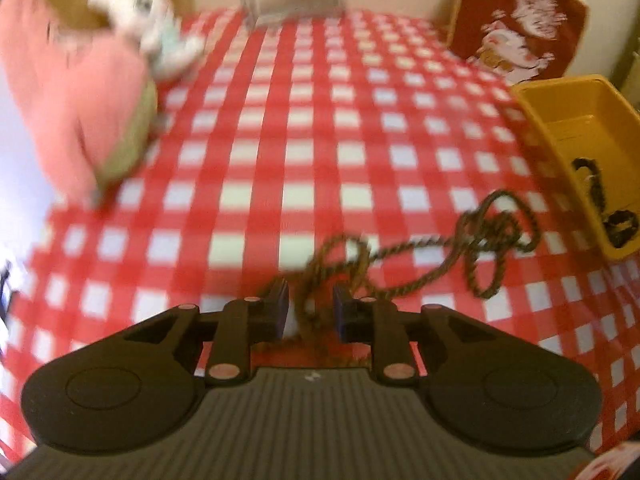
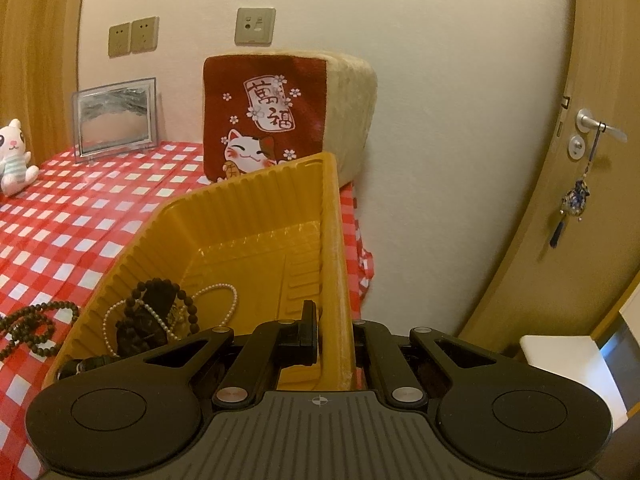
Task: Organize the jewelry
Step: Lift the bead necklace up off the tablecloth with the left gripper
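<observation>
Dark brown beaded necklace [image 1: 420, 256] blurred by motion

Its near end is straddled by the half-open left gripper [image 1: 310, 312]; the ribbed yellow plastic tray [image 2: 256, 208] wall is clamped by the right gripper [image 2: 334, 332].

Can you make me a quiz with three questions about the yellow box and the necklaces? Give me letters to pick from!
1. Where is the white pearl string?
A. inside the yellow box
B. on the cat pillow
C. hanging on the door

2. What colour is the tablecloth?
A. blue stripes
B. red and white checks
C. plain green

3. What is the right gripper doing?
A. lying open on the floor
B. holding a toy
C. pinching the box's side wall

Answers:
1 A, the pearls lie on the box floor beside dark beads.
2 B, checks cover the table.
3 C, its fingers sit either side of the wall.
</observation>
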